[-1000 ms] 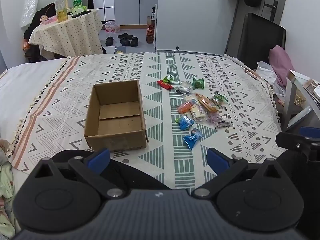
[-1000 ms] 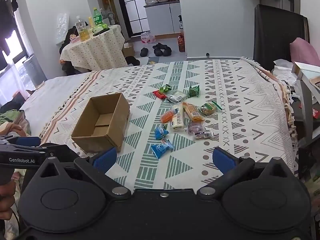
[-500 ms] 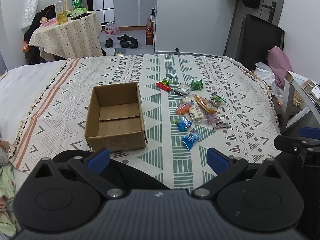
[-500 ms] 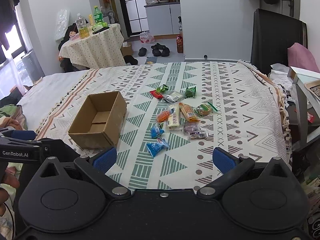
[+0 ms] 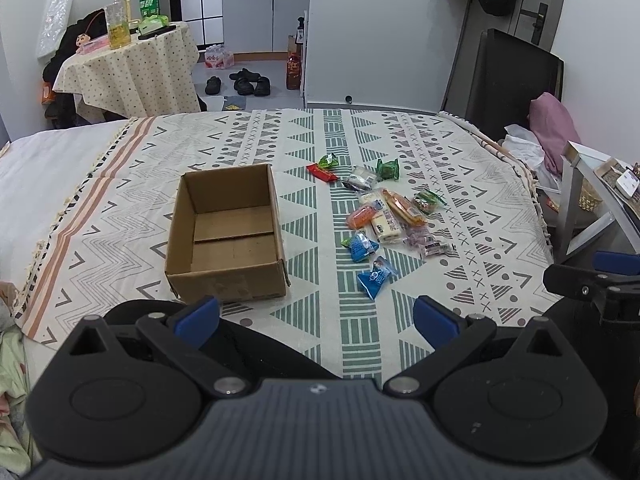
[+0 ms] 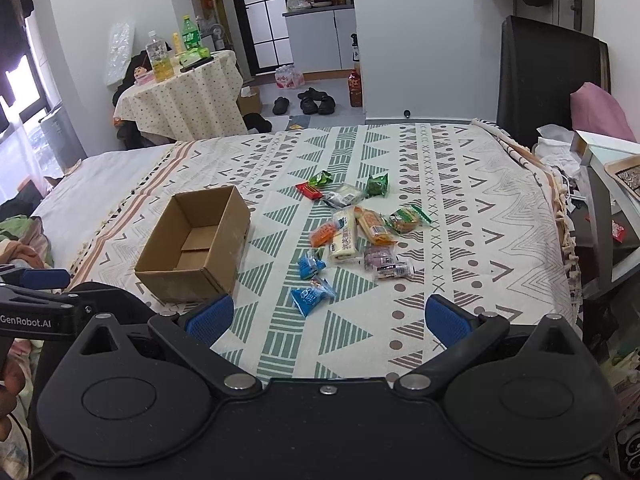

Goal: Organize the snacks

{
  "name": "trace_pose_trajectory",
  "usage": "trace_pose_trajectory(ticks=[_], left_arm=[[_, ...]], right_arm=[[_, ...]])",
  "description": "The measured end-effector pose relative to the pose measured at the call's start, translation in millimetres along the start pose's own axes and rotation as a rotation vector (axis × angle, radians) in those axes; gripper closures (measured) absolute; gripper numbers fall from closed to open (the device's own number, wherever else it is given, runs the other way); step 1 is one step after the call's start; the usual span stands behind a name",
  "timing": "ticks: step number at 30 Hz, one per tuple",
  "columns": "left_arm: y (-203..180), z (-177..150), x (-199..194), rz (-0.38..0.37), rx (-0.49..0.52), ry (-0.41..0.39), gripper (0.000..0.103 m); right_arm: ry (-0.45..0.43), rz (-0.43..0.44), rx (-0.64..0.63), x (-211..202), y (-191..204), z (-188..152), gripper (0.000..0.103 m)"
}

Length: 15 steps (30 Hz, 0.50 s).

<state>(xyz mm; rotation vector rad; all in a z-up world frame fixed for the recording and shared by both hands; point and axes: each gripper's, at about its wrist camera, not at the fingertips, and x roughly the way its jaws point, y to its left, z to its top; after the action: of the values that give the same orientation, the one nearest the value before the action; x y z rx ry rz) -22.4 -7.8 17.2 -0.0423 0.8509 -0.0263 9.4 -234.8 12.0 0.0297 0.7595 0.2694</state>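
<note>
Task not begun: the cardboard box (image 5: 228, 232) is empty, all snacks (image 5: 384, 216) lie on the bed (image 5: 460, 184), both tools (image 5: 316, 316) (image 6: 328, 318) spread wide, holding nothing.

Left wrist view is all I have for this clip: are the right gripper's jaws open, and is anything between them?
Observer: Open. The right wrist view shows the right gripper with its jaws spread wide and nothing between them, over the near edge of the green-patterned bedspread.
Operator: Anything on the floor beside the round table with the dotted cloth?
Observer: Yes, a small brown cardboard box sits on the floor at that table's right side.
</note>
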Motion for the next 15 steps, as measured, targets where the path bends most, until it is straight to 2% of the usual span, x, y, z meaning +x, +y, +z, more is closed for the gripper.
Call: trace_pose_trajectory(ticks=[15], left_arm=[[3.5, 3.7, -8.7, 0.008, -0.018, -0.032, 0.0]], right_arm=[[-0.015, 0.002, -0.007, -4.4, 3.0, 3.8, 0.0]])
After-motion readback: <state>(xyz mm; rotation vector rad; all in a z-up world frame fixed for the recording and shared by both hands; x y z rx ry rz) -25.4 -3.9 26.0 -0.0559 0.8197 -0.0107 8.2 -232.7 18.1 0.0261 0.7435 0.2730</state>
